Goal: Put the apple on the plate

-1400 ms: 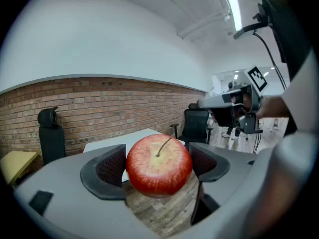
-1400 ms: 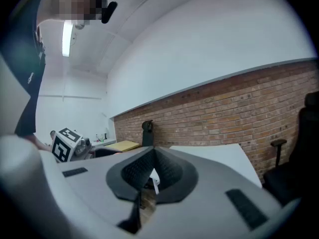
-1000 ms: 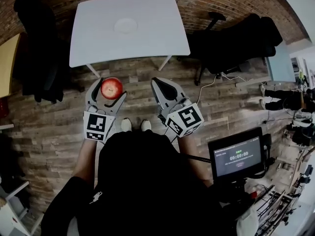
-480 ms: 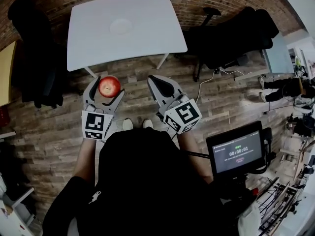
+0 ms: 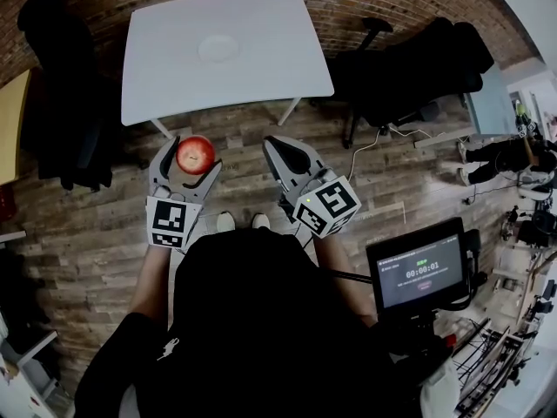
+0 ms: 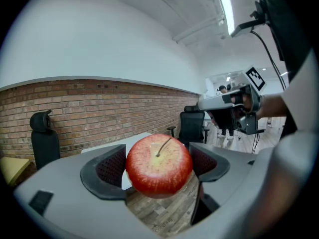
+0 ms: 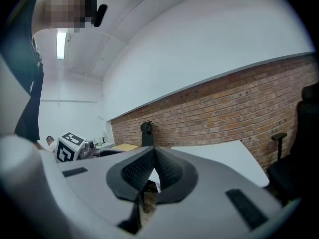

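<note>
Barely shifted apple (image 6: 158,164): red, yellow-speckled, stemmed

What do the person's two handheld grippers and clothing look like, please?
Both the left gripper and right gripper are light grey, with curved jaws lined by dark textured pads. Each carries a white cube of black square markers. The person wears black.

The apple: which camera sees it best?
The left gripper view: the apple fills the middle, close up, stem showing, held between the jaws. The head view shows it small, from above. The right gripper view misses it.
</note>
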Demonstrator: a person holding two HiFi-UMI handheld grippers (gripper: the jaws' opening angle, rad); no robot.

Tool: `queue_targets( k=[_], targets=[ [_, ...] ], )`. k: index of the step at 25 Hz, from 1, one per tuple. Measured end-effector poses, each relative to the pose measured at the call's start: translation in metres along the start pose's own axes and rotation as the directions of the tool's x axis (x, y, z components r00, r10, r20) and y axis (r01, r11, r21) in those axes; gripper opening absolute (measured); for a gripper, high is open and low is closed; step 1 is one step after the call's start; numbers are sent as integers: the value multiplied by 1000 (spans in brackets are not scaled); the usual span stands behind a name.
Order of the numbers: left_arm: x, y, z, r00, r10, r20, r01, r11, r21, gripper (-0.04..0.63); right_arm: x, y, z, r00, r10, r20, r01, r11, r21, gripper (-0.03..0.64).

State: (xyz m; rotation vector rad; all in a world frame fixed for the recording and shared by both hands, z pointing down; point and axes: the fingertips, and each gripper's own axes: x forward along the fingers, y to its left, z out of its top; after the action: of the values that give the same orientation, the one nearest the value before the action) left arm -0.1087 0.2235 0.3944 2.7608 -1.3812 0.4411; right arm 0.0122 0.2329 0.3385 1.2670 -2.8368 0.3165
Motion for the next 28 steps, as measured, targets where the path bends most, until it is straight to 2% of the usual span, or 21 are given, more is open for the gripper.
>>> queue_targets(
  k=[3,21,28],
  targets=[
    [1,3,-3,1000,-3,-3,3,1000,-4,405,3,3,-1,1000,16,-3,-16,1000,0,3],
    [3,22,-14,1000,-19,-9,19,1000,-22,405,22,3,-7,998,-16,-55,15,1000,-20,3],
    [-6,30,-18,1000,-4,-21,3,1000,-28,405,27,13,-11,997,4,-79,-6,1000,-19,3]
  ],
)
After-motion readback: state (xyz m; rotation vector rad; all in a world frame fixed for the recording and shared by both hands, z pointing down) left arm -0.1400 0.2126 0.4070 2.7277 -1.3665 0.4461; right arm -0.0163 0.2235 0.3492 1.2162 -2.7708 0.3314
